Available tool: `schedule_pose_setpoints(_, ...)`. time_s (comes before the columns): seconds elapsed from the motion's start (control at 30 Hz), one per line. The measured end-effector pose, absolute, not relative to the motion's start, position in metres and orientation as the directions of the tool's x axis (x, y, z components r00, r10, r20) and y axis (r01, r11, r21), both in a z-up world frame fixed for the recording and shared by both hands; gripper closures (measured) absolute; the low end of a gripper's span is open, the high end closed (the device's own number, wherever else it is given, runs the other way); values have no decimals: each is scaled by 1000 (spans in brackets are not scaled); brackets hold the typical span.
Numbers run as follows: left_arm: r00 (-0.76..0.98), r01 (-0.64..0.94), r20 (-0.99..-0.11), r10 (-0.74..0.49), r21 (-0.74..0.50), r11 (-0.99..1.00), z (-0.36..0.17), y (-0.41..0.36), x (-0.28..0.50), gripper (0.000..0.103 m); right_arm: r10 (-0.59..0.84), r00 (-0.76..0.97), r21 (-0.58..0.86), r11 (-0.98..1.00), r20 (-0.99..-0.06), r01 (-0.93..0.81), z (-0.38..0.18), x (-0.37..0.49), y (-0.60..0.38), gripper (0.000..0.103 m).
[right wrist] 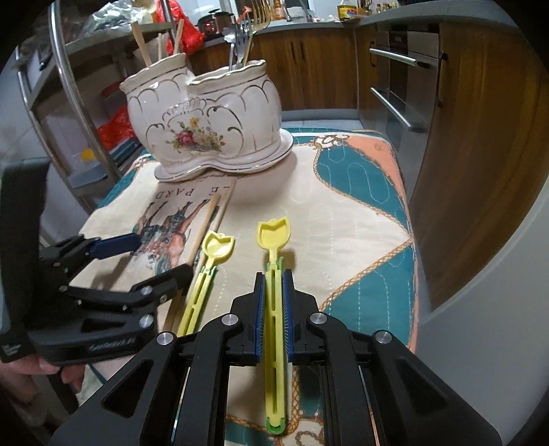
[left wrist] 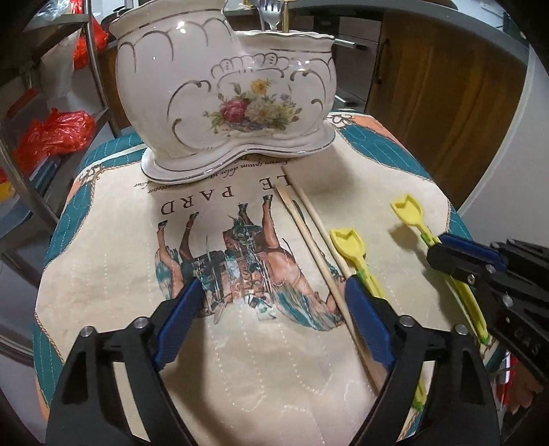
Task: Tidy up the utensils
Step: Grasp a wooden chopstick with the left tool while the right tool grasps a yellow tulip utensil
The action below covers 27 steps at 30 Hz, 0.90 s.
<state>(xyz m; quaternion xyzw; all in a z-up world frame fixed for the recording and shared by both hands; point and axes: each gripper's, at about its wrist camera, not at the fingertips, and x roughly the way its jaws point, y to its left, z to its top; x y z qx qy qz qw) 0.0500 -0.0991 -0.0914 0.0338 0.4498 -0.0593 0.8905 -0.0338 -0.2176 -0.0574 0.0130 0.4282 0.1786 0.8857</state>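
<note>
A white floral ceramic holder (left wrist: 223, 96) (right wrist: 206, 127) stands at the far side of the printed cloth, with forks (right wrist: 245, 31) in one compartment and chopsticks (right wrist: 142, 44) in the other. Two loose wooden chopsticks (left wrist: 308, 233) (right wrist: 212, 219) lie on the cloth beside a yellow spoon (left wrist: 346, 243) (right wrist: 218, 245). My left gripper (left wrist: 274, 302) (right wrist: 147, 257) is open low over the cloth. Its right finger sits between the chopsticks and that spoon's handle. My right gripper (right wrist: 273, 284) (left wrist: 441, 250) is shut on the handle of a second yellow spoon (right wrist: 272, 236) (left wrist: 408, 209).
The quilted cloth (left wrist: 120, 240) covers a small table. A metal rack with red plastic bags (left wrist: 55, 133) stands to the left. Wooden cabinets (right wrist: 480, 171) and oven handles (right wrist: 394, 58) are at the right and back. A hand (right wrist: 27, 370) holds the left gripper.
</note>
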Motion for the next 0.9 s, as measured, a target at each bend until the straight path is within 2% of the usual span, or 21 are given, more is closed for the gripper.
schedule_pose_setpoints(0.07,594,144,-802,-64,28,989,-90,-101,50,39,336,571,181,933,-750,-312,-57,-36,-218,92)
schedule_pose_setpoints(0.1,597,145,-800,-57,38,989,-90,-104,51,42,338,571,181,932,-748,-314,-57,-37,-218,92)
schedule_pose_setpoints(0.2,598,164,-799,-60,49,985,-88,-106,55,60,346,573,187,929,-743,-318,-57,-40,-219,92)
schedule_pose_setpoints(0.23,592,179,-803,-73,43,983,-87,-106,57,74,348,573,190,929,-742,-318,-57,-40,-220,92)
schedule_pose_setpoints(0.37,557,217,-821,-123,1,976,-84,-95,63,96,352,570,189,926,-742,-326,-58,-42,-221,92)
schedule_pose_setpoints(0.47,527,240,-836,-153,-27,970,-83,-84,65,97,355,559,193,925,-749,-329,-60,-42,-223,92)
schedule_pose_setpoints(0.73,447,378,-879,-167,16,926,-80,-66,50,97,349,494,163,910,-796,-380,-64,-42,-217,92)
schedule_pose_setpoints(0.9,424,386,-883,-200,-24,922,-79,-50,48,96,327,471,134,908,-819,-397,-65,-39,-211,88)
